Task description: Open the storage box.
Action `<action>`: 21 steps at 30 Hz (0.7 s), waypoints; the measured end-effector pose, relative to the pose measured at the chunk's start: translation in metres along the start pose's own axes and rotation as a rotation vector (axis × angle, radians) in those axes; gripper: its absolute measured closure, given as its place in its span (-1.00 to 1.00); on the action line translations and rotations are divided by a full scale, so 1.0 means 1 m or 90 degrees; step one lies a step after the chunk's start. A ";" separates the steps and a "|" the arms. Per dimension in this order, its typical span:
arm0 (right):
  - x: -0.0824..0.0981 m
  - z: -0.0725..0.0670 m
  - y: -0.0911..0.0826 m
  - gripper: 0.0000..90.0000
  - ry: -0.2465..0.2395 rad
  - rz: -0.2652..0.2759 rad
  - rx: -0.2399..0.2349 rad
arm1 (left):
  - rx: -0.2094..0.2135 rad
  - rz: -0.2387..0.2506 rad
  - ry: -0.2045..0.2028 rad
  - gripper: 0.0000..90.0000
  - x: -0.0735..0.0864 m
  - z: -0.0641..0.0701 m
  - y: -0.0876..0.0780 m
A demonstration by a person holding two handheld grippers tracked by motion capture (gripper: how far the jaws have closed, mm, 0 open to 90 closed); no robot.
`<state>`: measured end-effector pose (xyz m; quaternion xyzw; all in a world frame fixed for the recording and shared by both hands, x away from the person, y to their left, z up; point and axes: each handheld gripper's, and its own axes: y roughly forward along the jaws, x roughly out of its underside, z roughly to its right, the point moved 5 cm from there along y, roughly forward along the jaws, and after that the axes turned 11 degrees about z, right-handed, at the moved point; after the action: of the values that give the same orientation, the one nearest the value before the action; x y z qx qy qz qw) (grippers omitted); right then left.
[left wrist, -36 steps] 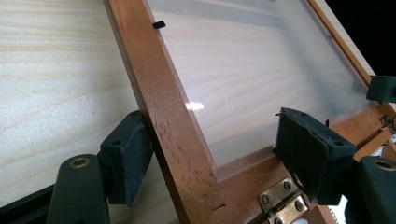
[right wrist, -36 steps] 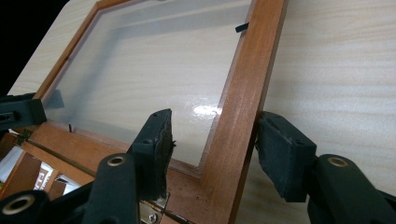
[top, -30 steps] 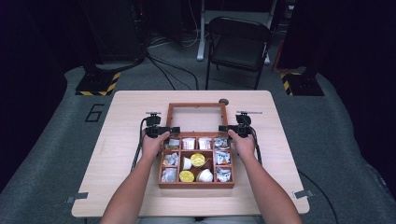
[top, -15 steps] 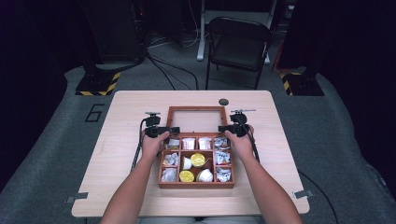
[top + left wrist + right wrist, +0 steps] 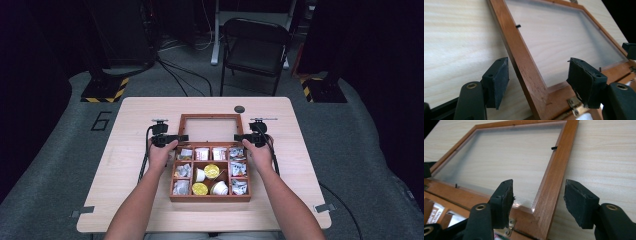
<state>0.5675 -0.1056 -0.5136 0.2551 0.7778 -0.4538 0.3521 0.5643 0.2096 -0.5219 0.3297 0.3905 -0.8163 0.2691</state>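
Note:
A wooden compartment box (image 5: 210, 197) sits at the table's middle, with its glazed lid (image 5: 210, 117) swung open behind it. My left gripper (image 5: 184, 137) reaches in from the left at the hinge corner. In the left gripper view my left gripper (image 5: 537, 62) straddles the lid's wooden side rail (image 5: 524, 67); its jaws have just been closing, and gaps remain on both sides. My right gripper (image 5: 238, 137) mirrors it. My right gripper (image 5: 539, 183) has the other side rail (image 5: 551, 182) between jaws that have just been opening, pads clear of the wood.
The box holds yellow-lidded cups (image 5: 212, 171) and white packets (image 5: 239, 168) in several compartments. A small black round thing (image 5: 239, 109) lies on the table (image 5: 310, 165) just beyond the lid. A dark folding chair (image 5: 255, 47) stands past the far edge.
The lid's far edge sits slightly lower in the high view than a second ago, so the black round thing now shows apart from it. Both hands stayed at the hinge corners.

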 end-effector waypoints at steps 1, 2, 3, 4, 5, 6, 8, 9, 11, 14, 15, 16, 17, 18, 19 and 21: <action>0.000 -0.002 -0.003 -0.12 -0.003 0.006 -0.005 | 0.003 0.003 -0.001 -0.26 -0.002 0.002 -0.005; -0.001 -0.008 -0.011 -0.12 -0.015 0.012 -0.022 | 0.007 0.009 0.000 -0.25 -0.004 0.003 -0.009; -0.001 -0.008 -0.011 -0.12 -0.015 0.012 -0.022 | 0.009 0.013 0.003 -0.25 -0.005 0.005 -0.014; -0.001 -0.017 -0.019 -0.12 -0.050 0.009 -0.032 | 0.009 0.015 0.009 -0.24 -0.005 0.006 -0.019; -0.001 -0.023 -0.024 -0.12 -0.067 0.010 -0.037 | 0.012 0.026 0.002 -0.22 -0.006 0.009 -0.024; 0.000 -0.029 -0.029 -0.13 -0.086 0.011 -0.042 | 0.023 0.038 0.002 -0.22 -0.006 0.012 -0.033; 0.000 -0.034 -0.032 -0.16 -0.109 0.012 -0.050 | 0.019 0.040 0.010 -0.22 -0.006 0.012 -0.037; 0.001 -0.045 -0.042 -0.18 -0.125 0.014 -0.066 | 0.015 0.036 0.012 -0.23 -0.006 0.014 -0.041; 0.002 -0.051 -0.047 -0.20 -0.134 0.018 -0.075 | 0.020 0.043 0.022 -0.23 -0.005 0.019 -0.049; 0.013 -0.063 -0.064 -0.24 -0.150 0.027 -0.097 | 0.022 0.049 0.036 -0.23 -0.003 0.023 -0.060; 0.013 -0.063 -0.064 -0.25 -0.150 0.027 -0.097 | 0.026 0.049 0.036 -0.23 -0.002 0.025 -0.063; 0.019 -0.067 -0.070 -0.25 -0.156 0.029 -0.104 | 0.028 0.049 0.035 -0.23 0.000 0.027 -0.066; 0.019 -0.067 -0.070 -0.25 -0.156 0.029 -0.104 | 0.027 0.044 0.049 -0.23 0.001 0.028 -0.069; 0.021 -0.069 -0.072 -0.25 -0.166 0.033 -0.108 | 0.026 0.051 0.056 -0.24 0.002 0.030 -0.071; 0.025 -0.073 -0.075 -0.25 -0.172 0.030 -0.112 | 0.026 0.047 0.065 -0.24 0.002 0.030 -0.075; 0.032 -0.080 -0.077 -0.25 -0.204 0.023 -0.120 | 0.027 0.050 0.072 -0.24 0.002 0.033 -0.080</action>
<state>0.4673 -0.0680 -0.4704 0.1593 0.7459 -0.4077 0.5021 0.4966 0.2263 -0.4709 0.3958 0.3743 -0.7935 0.2714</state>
